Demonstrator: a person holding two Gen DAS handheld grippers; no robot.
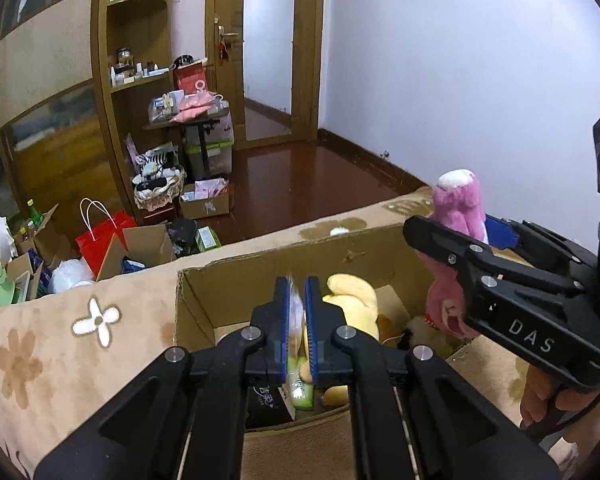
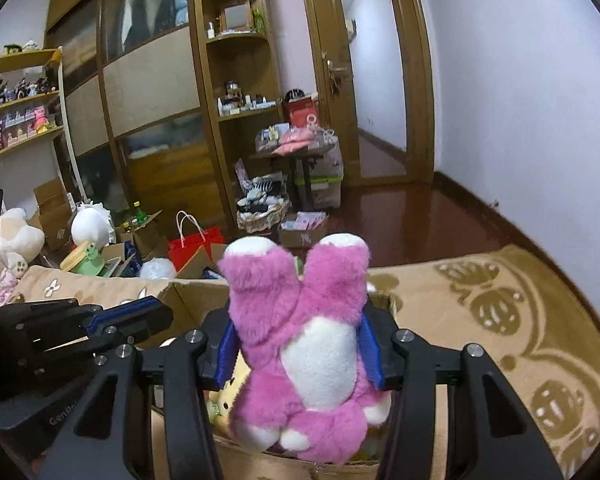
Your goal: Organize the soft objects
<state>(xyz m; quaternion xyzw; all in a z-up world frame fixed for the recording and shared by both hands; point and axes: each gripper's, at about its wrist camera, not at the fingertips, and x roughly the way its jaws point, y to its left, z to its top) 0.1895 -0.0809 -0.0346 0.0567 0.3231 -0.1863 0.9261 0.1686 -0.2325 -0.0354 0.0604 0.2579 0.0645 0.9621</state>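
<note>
An open cardboard box (image 1: 204, 300) sits on a beige flowered blanket (image 1: 60, 344). It holds a yellow plush (image 1: 354, 304) and other soft toys. My left gripper (image 1: 298, 320) is shut on a small thin soft item, pale with a green end (image 1: 300, 394), over the box. My right gripper (image 2: 298, 344) is shut on a pink and white plush bear (image 2: 300, 340), upside down with its feet up, above the box's right side. The bear (image 1: 458, 204) and the right gripper (image 1: 460, 240) also show in the left wrist view. The left gripper (image 2: 156, 314) shows at left in the right wrist view.
The box rim (image 2: 188, 292) lies under both grippers. Beyond the bed edge the floor has a red paper bag (image 1: 108, 236), cardboard boxes (image 1: 206, 204), a basket of clothes (image 1: 158, 188) and white plush toys (image 2: 92, 226). Shelves and a wooden door (image 2: 332, 80) stand behind.
</note>
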